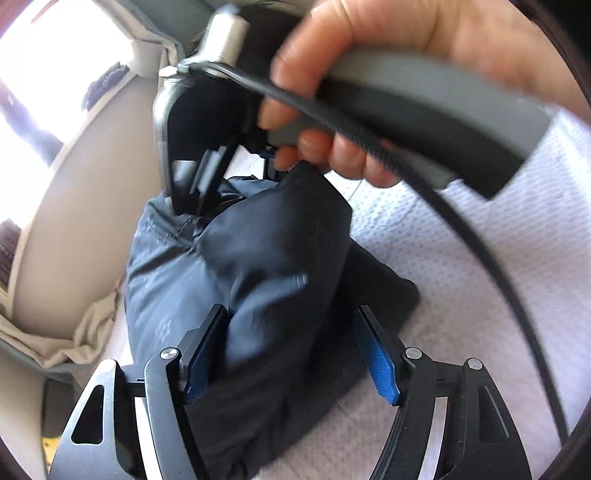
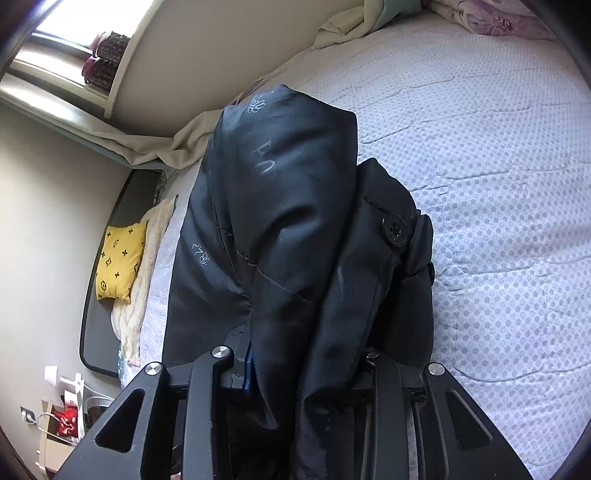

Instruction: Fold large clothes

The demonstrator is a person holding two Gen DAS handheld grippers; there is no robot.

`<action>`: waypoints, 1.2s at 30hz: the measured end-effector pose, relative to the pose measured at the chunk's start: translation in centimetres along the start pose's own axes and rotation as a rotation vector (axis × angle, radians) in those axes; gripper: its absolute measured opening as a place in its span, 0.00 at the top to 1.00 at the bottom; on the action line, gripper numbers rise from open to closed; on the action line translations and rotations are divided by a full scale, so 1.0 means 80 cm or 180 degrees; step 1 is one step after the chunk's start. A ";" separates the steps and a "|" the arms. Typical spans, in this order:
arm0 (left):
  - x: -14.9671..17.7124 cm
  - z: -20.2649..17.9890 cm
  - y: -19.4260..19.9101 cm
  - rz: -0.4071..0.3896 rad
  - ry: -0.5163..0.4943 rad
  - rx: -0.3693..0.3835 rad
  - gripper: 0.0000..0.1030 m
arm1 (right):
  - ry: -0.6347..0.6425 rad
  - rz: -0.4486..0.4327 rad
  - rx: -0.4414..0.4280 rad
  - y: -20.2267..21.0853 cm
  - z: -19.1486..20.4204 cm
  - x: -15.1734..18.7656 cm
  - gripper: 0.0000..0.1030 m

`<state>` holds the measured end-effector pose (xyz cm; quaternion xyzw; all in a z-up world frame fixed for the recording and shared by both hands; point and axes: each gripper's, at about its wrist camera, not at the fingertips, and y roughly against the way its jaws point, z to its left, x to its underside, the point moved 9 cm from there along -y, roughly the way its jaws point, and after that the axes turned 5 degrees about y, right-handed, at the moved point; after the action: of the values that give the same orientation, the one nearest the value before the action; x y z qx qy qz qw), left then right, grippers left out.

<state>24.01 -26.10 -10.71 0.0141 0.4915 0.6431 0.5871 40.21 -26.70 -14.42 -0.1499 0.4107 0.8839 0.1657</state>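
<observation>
Right tongs (image 2: 295, 369) pinch the dark padded nylon coat (image 2: 280, 206) to carry its fold; left tongs (image 1: 291, 354) stand wide, straddling it without gripping

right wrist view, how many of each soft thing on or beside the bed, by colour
black padded coat: 1
yellow patterned cushion: 1
cream blanket: 1
purple floral quilt: 1
lilac dotted bed cover: 1
total: 5
</observation>
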 end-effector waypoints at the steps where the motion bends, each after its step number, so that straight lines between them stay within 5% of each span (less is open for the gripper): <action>1: 0.005 0.004 0.011 0.0008 0.0072 0.0078 0.27 | 0.0008 -0.0002 0.0006 -0.001 0.000 0.000 0.72; 7: 0.045 0.062 0.061 0.0176 0.1002 0.0787 0.27 | -0.0040 -0.0020 0.0016 0.002 0.002 0.005 0.71; 13: 0.100 0.179 0.070 0.0167 0.1982 0.0702 0.27 | -0.0061 -0.0057 0.0049 0.008 0.002 0.014 0.71; 18: 0.099 0.196 0.049 0.0077 0.2506 0.1138 0.27 | -0.0119 -0.0100 0.0050 0.010 0.004 0.022 0.71; 24: 0.103 0.176 0.004 0.0155 0.2714 0.1377 0.28 | -0.0249 -0.0161 0.0001 0.013 0.002 0.035 0.69; 30: 0.118 0.150 -0.033 0.0425 0.2404 0.1152 0.24 | -0.0622 -0.0190 -0.0272 0.007 -0.021 0.045 0.62; 36: 0.130 0.155 -0.051 0.0549 0.2563 0.1214 0.24 | -0.0525 -0.0220 -0.0204 0.007 -0.010 0.043 0.42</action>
<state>31.21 -11.18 -12.73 -0.0884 0.7874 0.5418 0.2804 36.95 -27.04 -15.90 -0.0960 0.3618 0.8997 0.2245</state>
